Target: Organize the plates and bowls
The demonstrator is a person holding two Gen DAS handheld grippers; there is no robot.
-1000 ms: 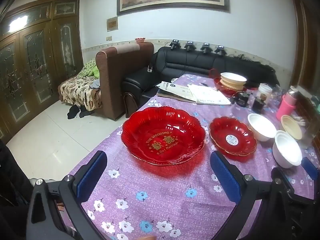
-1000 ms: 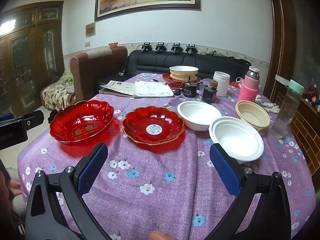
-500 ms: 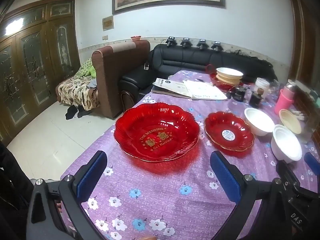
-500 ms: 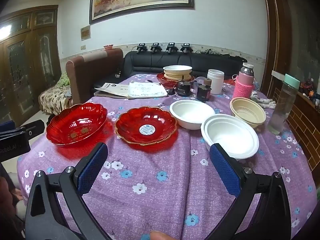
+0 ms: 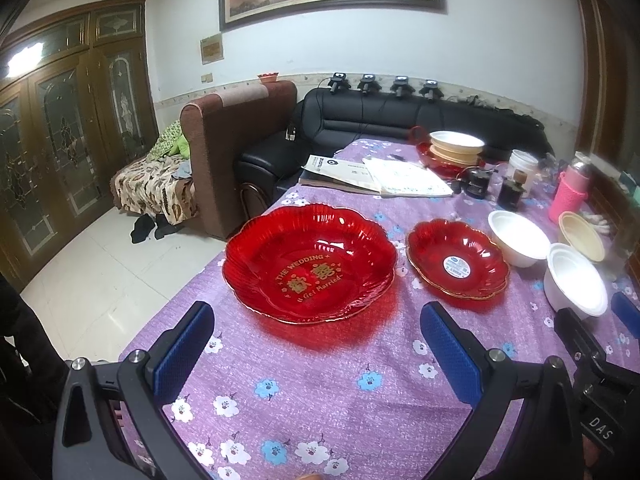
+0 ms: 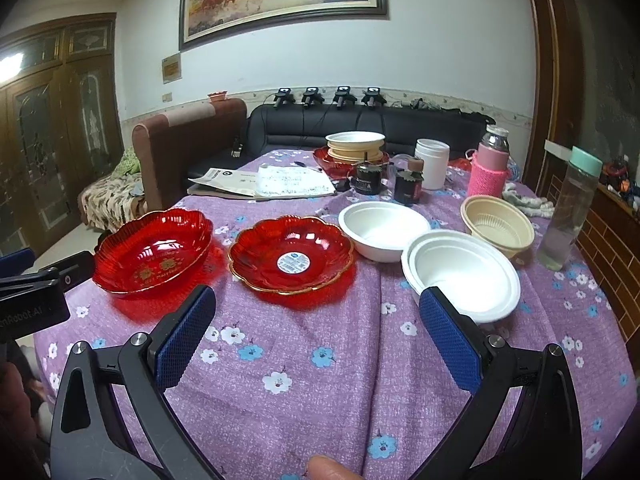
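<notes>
Now, stage: nothing gripped, sorting not yet begun.
Left gripper (image 5: 316, 334): jaws spread wide, empty, low centre, facing large red plate (image 5: 310, 262).
Right gripper (image 6: 316, 320): spread wide, empty, bottom centre.
Small red plate (image 6: 291, 254): mid-frame, just beside large one.
White bowls (image 6: 464, 276): right of centre, nested pair near single white bowl (image 6: 384, 230); beige bowl (image 6: 497, 226) further right.
Advice: pinch rims squarely, lift level, nest like with like.

Left gripper (image 5: 316, 342) and right gripper (image 6: 316, 330): black angular frames; blue textured pads (image 6: 450, 338); silver screws (image 6: 138, 338); white lettering
</notes>
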